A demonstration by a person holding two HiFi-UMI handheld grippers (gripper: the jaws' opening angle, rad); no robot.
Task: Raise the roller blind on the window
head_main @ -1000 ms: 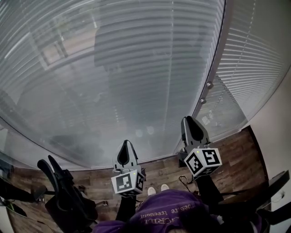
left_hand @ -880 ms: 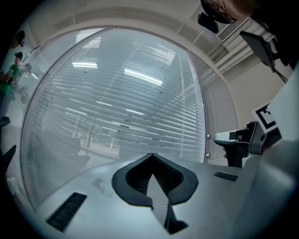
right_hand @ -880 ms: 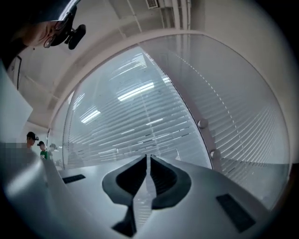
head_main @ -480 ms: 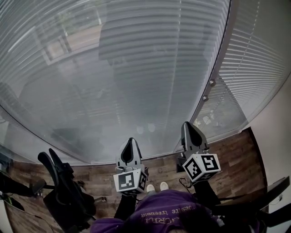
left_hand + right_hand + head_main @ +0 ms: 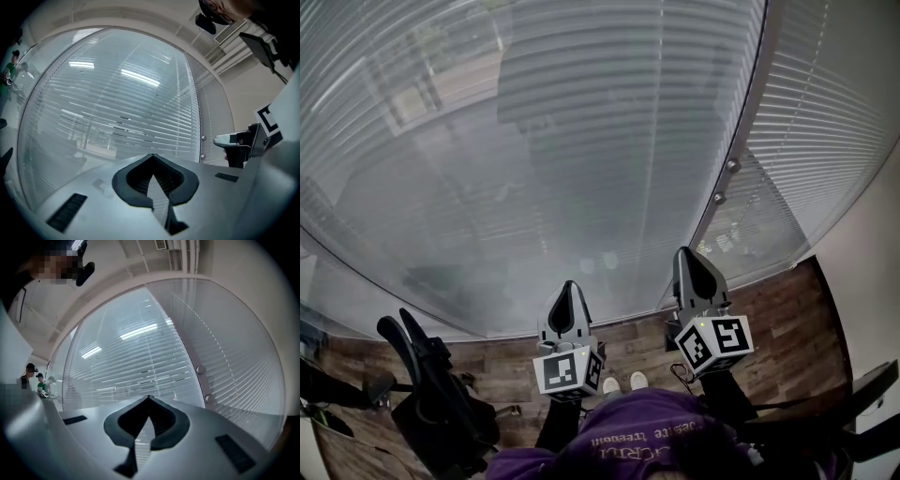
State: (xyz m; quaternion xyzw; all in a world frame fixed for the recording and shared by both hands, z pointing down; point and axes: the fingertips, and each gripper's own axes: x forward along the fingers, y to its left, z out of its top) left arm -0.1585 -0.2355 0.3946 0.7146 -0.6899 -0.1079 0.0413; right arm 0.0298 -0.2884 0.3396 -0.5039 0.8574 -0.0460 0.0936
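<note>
- Slatted blind (image 5: 581,141): covers the window ahead, hanging nearly to the plank floor (image 5: 787,309); thin, pale, semi-transparent slats run left to right.
- Left gripper (image 5: 569,285): jaws closed, empty, pointing at the blind.
- Right gripper (image 5: 686,251): jaws pressed together, nothing visible between them.
- Grey window post (image 5: 741,141): two round knobs.

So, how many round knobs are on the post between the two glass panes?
2: upper knob on the post, lower knob just below it. Others may be hidden lower down.
</note>
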